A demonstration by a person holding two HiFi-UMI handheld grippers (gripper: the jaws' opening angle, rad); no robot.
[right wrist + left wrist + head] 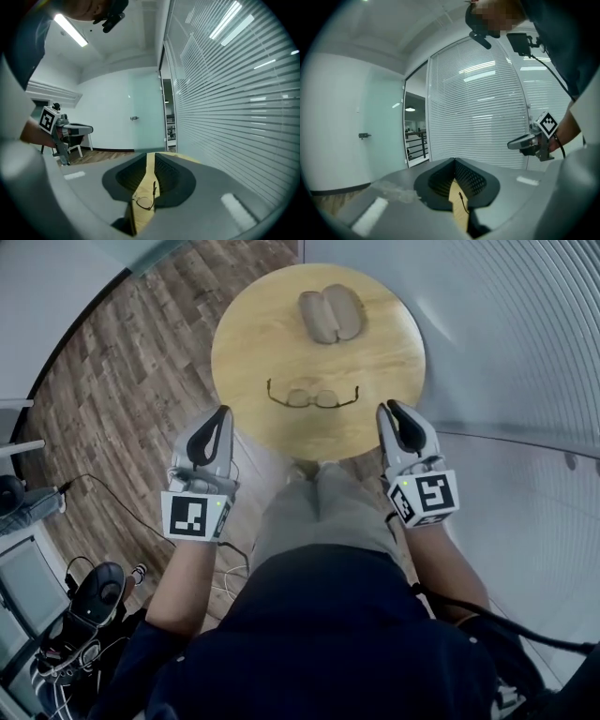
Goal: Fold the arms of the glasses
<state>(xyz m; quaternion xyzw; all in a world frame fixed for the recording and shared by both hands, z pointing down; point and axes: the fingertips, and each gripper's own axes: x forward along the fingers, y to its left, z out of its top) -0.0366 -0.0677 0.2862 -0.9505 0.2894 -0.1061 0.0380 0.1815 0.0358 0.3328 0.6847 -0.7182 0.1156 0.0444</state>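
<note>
2 grippers at the near table edge, glasses untouched.
The left gripper (223, 412) has its tips together and holds nothing. The right gripper (386, 407) stands a little open, with nothing pressed between its pads. The glasses (312, 395) lie on the round wooden table (253, 343), arms unfolded, between the 2 grippers and apart from both.

The round table (253, 343) is pale honey wood, over a floor (122, 362) of brown, grey-streaked planks. At its twelve o'clock the case (331, 313) is dull taupe; at six o'clock the glasses (312, 397) are thin dark wire. The left gripper (221, 412) and right gripper (386, 409) are grey and black, and their marker cubes (195, 517) are white with black squares.
</note>
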